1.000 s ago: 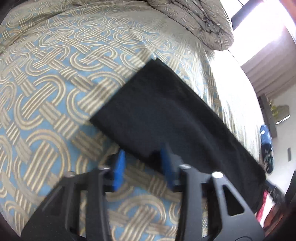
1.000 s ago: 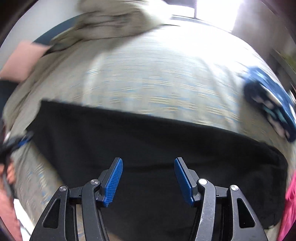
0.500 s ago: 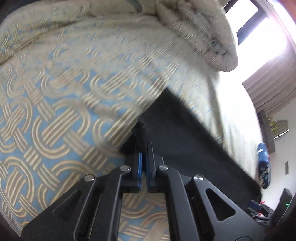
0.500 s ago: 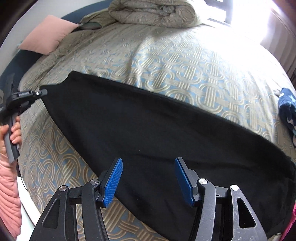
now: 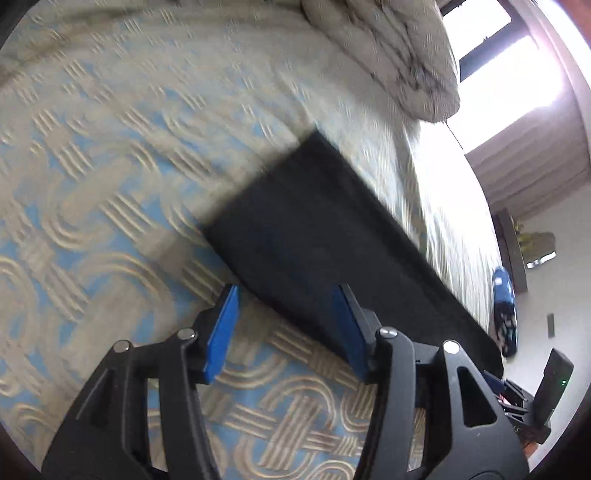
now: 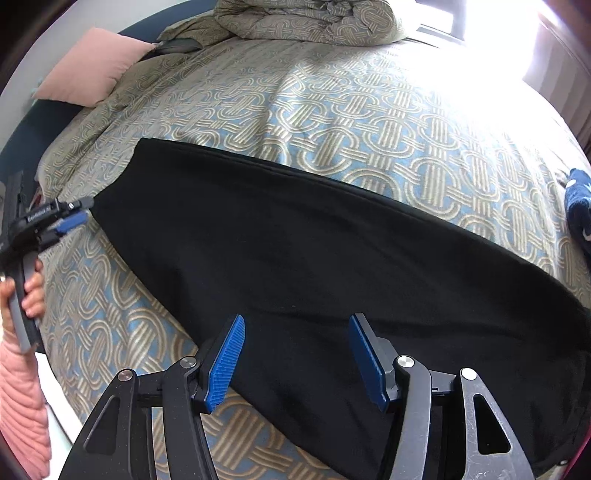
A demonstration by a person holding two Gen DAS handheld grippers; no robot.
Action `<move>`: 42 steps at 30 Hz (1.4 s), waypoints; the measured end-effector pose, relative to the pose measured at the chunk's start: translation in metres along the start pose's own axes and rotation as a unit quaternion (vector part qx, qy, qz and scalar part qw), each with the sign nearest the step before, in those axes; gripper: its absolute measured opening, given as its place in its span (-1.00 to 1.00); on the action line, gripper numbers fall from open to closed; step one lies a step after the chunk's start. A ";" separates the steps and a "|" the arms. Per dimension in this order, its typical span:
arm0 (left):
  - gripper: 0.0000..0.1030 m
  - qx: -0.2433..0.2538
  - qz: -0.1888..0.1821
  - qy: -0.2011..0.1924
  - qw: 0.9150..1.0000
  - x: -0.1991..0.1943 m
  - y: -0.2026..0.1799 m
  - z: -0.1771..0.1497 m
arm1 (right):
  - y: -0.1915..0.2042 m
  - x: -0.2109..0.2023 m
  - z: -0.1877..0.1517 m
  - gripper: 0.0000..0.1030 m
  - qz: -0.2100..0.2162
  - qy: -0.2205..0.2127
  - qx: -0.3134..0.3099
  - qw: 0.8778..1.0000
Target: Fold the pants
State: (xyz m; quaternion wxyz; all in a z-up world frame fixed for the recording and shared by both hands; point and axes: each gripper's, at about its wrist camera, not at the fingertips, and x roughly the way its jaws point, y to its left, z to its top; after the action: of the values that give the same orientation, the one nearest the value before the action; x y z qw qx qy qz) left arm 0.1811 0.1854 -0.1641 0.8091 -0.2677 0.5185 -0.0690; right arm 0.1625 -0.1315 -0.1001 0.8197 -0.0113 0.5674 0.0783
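Note:
The black pants (image 6: 295, 251) lie flat as one long band across the patterned bedspread (image 6: 369, 110). They also show in the left wrist view (image 5: 314, 240), blurred. My left gripper (image 5: 286, 317) is open and empty, just in front of the pants' near left end; in the right wrist view it (image 6: 72, 218) sits just off that end. My right gripper (image 6: 295, 350) is open and empty, hovering over the pants' near edge at mid length.
A bunched duvet (image 6: 306, 22) and a pink pillow (image 6: 92, 66) lie at the head of the bed. A dark blue garment (image 6: 580, 206) lies at the right edge. A bright window (image 5: 509, 74) and curtains are beyond. Dark equipment (image 5: 546, 398) stands off the bed.
My left gripper was shut on the pants' left end half a second ago; now it is open and drawn back a little, with the end lying flat. My right gripper stays open above the pants.

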 end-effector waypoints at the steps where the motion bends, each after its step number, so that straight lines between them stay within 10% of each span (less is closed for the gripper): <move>1: 0.05 -0.004 0.004 0.002 1.000 0.005 0.000 0.001 | 0.003 0.001 0.000 0.16 0.001 0.000 -0.004 1.000; 3: 0.03 -0.009 -0.003 -0.017 1.000 0.010 -0.002 0.007 | 0.005 0.000 0.000 0.16 0.001 0.002 -0.010 1.000; 7: -0.77 -0.057 -0.010 -0.009 0.998 0.022 0.007 0.024 | 0.008 0.000 0.001 0.16 0.002 0.000 -0.011 1.000; 9: -0.82 -0.082 -0.036 -0.003 0.996 0.024 0.015 0.027 | 0.006 0.000 0.002 0.16 0.007 0.000 -0.005 1.000; 19: -0.84 -0.016 0.003 -0.028 0.999 0.016 -0.001 0.022 | 0.033 0.041 0.043 0.16 0.061 0.010 -0.007 0.998; 31: -0.82 -0.021 -0.013 -0.019 1.000 0.020 0.008 0.020 | 0.140 0.107 0.185 0.28 0.087 0.032 -0.154 0.984; 42: -0.67 -0.031 -0.022 -0.011 0.999 0.025 0.008 0.024 | 0.161 0.165 0.198 0.47 0.073 0.059 -0.159 0.983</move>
State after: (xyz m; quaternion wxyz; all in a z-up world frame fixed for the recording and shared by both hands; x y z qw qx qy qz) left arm 0.2121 0.1910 -0.1799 0.8044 -0.3052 0.5052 -0.0674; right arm 0.3805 0.0679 -0.1715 0.7643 -0.1049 0.5946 0.2265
